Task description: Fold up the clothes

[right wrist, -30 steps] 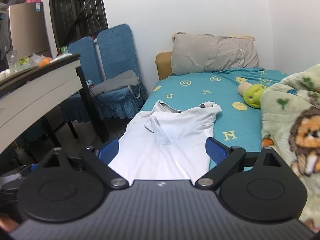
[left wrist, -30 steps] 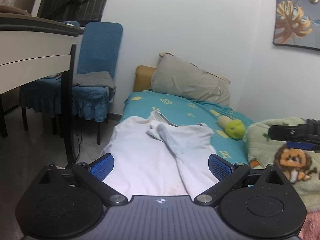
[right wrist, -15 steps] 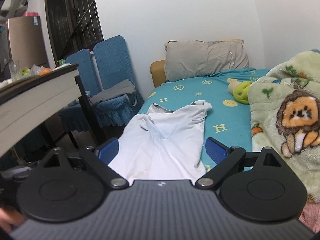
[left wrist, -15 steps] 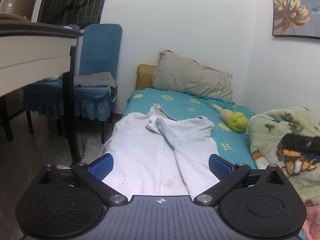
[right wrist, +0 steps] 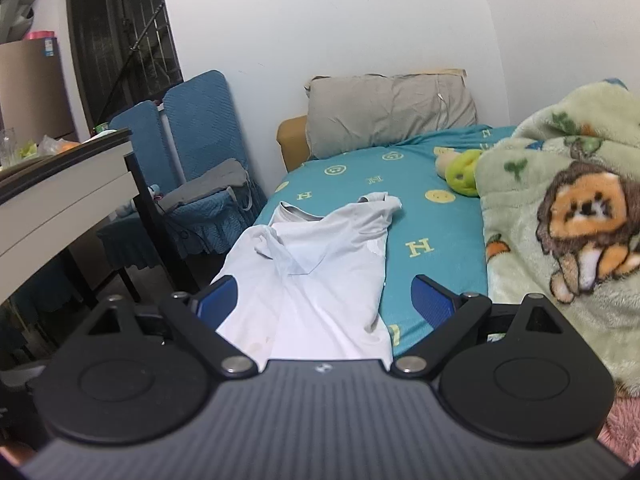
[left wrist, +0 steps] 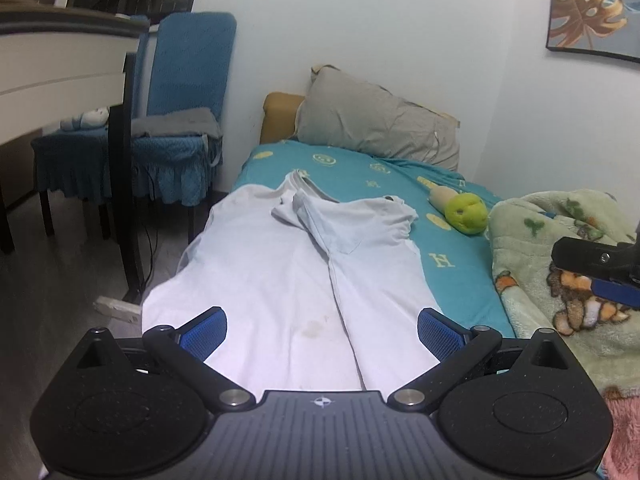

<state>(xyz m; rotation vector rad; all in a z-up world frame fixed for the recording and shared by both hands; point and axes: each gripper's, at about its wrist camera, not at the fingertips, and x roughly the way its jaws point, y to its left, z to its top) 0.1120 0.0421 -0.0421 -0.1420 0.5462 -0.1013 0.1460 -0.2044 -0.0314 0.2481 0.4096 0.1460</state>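
Note:
A white T-shirt [left wrist: 296, 264] lies along the teal bed sheet [left wrist: 460, 256], its right side folded over the middle and its left edge hanging off the bed's left side. It also shows in the right wrist view [right wrist: 320, 276]. My left gripper [left wrist: 322, 330] is open and empty above the shirt's lower hem. My right gripper [right wrist: 324, 302] is open and empty, also above the shirt's lower part. One finger of the right gripper [left wrist: 596, 268] shows at the right edge of the left wrist view, over the blanket.
A green lion-print blanket [right wrist: 560, 216] is bunched on the bed's right. A green plush toy [left wrist: 466, 213] and a grey pillow [left wrist: 376, 120] lie further back. Blue chairs [left wrist: 176, 120] and a white table [right wrist: 60, 200] stand at the left, beside the bed.
Both grippers have shifted slightly over the shirt's lower end and stay open. The right gripper's finger sits lower and further right in the left wrist view. The shirt has not moved.

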